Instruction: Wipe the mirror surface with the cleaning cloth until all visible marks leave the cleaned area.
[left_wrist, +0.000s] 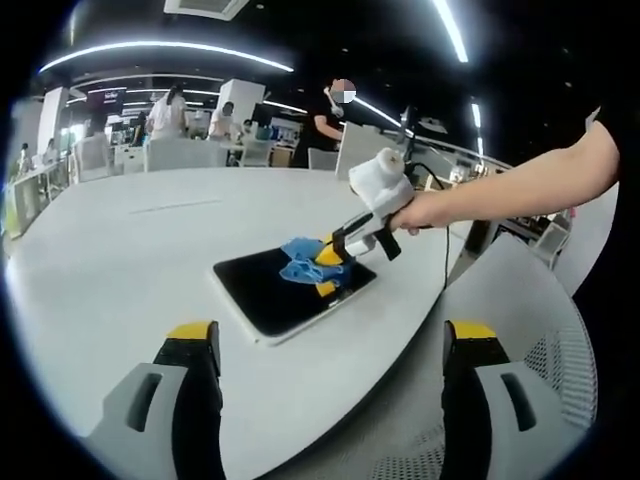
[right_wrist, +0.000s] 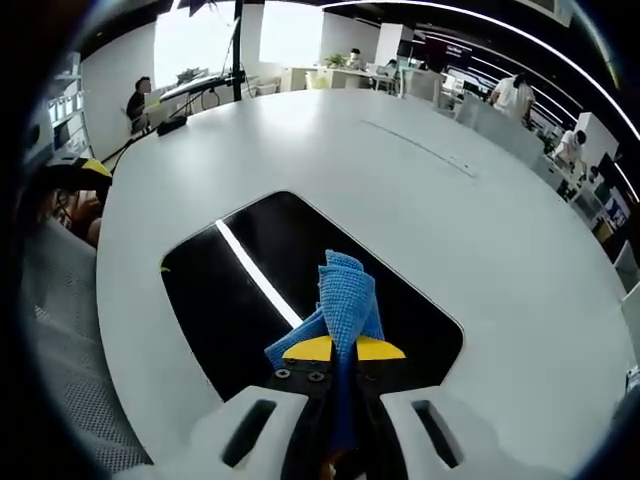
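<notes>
White round surface (left_wrist: 120, 250) across mid-frame, mesh chair (right_wrist: 70, 390) lower left, people at desks (left_wrist: 170, 110) upper left, ceiling light strips (left_wrist: 160, 48) above.

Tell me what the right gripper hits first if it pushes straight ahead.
Probably the dark rectangular mirror: the right gripper, shut on the blue woven cleaning cloth, points down at it. Whether they touch is unclear.

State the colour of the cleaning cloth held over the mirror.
The cleaning cloth is blue, with a fine waffle weave; it shows best in the right gripper view, clamped in the right gripper.
</notes>
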